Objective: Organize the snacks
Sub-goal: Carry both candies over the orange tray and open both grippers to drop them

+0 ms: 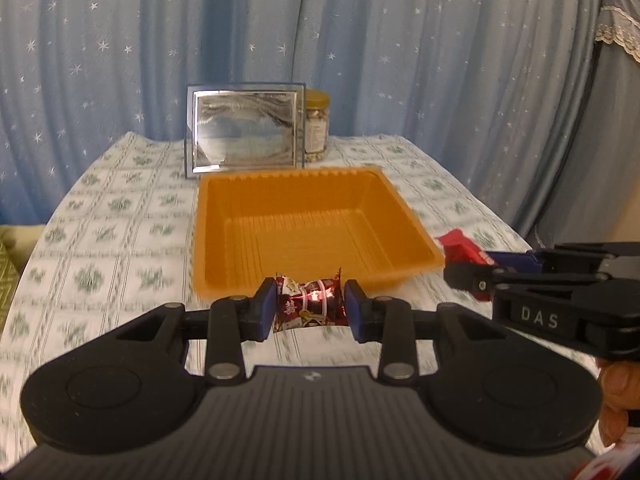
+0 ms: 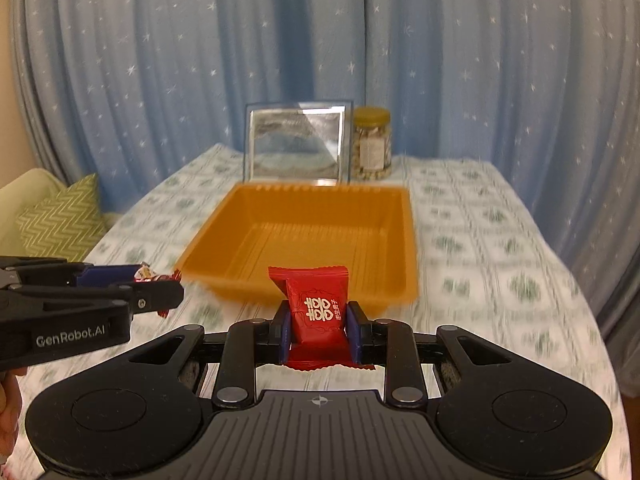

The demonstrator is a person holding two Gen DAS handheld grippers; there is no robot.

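Observation:
An empty orange plastic tray [image 1: 304,184] sits in the middle of the table; it also shows in the right wrist view [image 2: 316,196]. My left gripper [image 1: 310,308] is shut on a dark red foil-wrapped candy [image 1: 310,304], held just in front of the tray's near rim. My right gripper [image 2: 319,320] is shut on a bright red snack packet [image 2: 316,312], also in front of the near rim. Each gripper shows in the other's view: the right one [image 1: 476,272] with its red packet [image 1: 460,246], the left one [image 2: 160,284] with its candy [image 2: 146,272].
A mirror-like framed panel [image 1: 245,130] stands behind the tray, with a jar of nuts [image 1: 317,126] beside it. The table carries a white and green patterned cloth [image 1: 112,216]. Blue star curtains hang behind. A green zigzag cushion [image 2: 60,216] lies to the left.

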